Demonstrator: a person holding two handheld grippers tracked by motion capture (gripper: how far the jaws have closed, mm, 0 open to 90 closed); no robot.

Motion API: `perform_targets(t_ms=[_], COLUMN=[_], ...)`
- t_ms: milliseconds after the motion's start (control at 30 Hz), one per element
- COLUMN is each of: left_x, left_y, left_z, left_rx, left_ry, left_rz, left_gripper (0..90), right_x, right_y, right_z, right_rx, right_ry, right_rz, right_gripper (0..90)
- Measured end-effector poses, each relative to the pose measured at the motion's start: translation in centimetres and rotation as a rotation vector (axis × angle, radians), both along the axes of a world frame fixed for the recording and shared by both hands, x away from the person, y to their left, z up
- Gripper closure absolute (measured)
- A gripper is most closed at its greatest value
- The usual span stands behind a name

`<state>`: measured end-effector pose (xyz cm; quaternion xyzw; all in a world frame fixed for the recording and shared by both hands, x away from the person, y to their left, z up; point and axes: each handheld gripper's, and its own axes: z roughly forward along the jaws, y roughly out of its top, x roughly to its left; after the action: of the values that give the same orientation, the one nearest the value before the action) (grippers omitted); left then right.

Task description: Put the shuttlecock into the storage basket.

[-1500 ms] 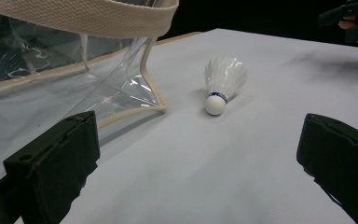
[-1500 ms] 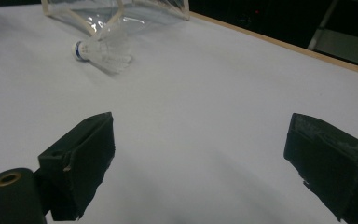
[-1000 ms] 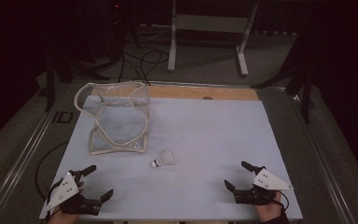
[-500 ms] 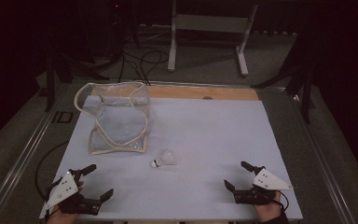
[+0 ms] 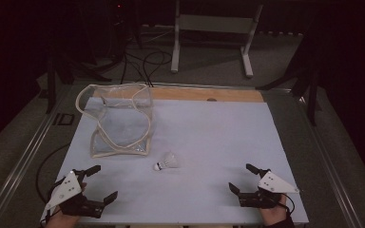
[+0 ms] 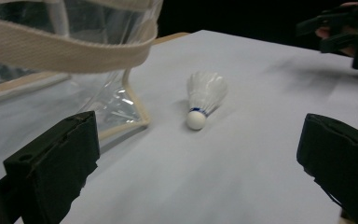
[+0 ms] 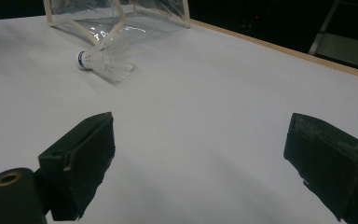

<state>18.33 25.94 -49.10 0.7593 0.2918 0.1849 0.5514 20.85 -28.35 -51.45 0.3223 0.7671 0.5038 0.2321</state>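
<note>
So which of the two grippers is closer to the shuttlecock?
The left gripper; the shuttlecock lies left of the table's middle, by the clear bag.

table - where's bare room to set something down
The right half of the table is bare, from the shuttlecock across to the right edge and back to the wooden strip. The strip between the two claws is free too. The back left is crowded by the clear bag.

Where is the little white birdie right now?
The shuttlecock lies on the white table in the high view, just right of the clear bag's near corner.
</note>
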Motion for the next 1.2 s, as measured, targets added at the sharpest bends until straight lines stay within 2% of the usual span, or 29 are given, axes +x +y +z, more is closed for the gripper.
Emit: perform_targets(t_ms=[300,500,667,767,933,1200], left_x=[0.4,0.9,1.5,1.9,2.4,3.3], left_y=[-0.4,-1.1,-2.2,-2.9,-4.2,-6.2], left_z=[1.9,3.2,4.1,4.6,5.2,5.8], left_rx=[0.014,0.023,0.06,0.074,0.116,0.173], left_ry=[0.016,0.05,0.097,0.111,0.116,0.137], left_rz=[-0.03,-0.043,-0.038,-0.068,-0.128,-0.163], left_gripper=[0.0,0.0,0.0,0.0,0.0,0.0], right_x=[0.0,0.0,0.0,0.0,0.0,0.0], right_y=[-0.1,-0.1,-0.1,-0.1,-0.1,0.0], right_z=[0.0,0.0,0.1,0.1,0.1,0.1], right_rx=[0.002,0.004,0.009,0.01,0.009,0.009], right_ry=[0.003,0.003,0.003,0.005,0.003,0.003], right_rz=[-0.004,-0.002,-0.003,-0.004,0.001,0.004], right_gripper=[8.6,8.6,8.6,8.6,8.6,8.6])
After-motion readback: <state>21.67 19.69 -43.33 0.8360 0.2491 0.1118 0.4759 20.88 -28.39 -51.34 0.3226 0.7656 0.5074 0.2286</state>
